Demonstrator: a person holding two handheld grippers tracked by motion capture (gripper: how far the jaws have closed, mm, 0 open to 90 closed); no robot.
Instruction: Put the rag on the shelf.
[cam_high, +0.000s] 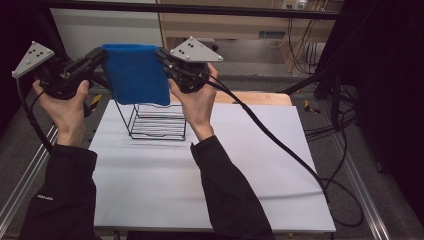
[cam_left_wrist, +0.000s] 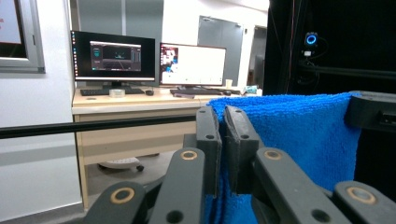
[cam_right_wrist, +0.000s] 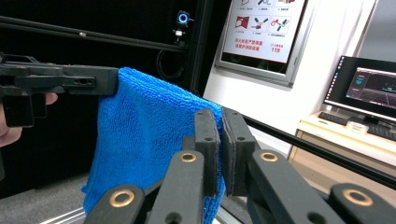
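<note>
Towel: one blue towel (cam_high: 136, 73) hangs in the upper left of the high view, stretched between the two grippers and held above the rack.
Left gripper: at the far left of the high view, the left gripper (cam_high: 98, 56) has its jaws clamped on the towel's left top corner; in the left gripper view the jaws stand pinched on the cloth's edge (cam_left_wrist: 223, 140).
Rack: one black wire rack (cam_high: 156, 121) stands on the table (cam_high: 250, 165) just below the towel's lower hem, left of centre; whether the hem touches its top wire I cannot tell.
Right gripper: right of the towel, the right gripper (cam_high: 162, 56) is likewise closed on the right top corner; its own view shows the cloth nipped between the pads (cam_right_wrist: 220, 144).
Step in hand: judged to be carrying the towel spread flat, to drape it over the rack.
Doing it well: keep both corners level and the top edge taut, centre the cloth over the rack's top wire, and lower both hands together so it does not bunch or tip the light rack.
Count: one towel, one rack, two grippers, one table.
</note>
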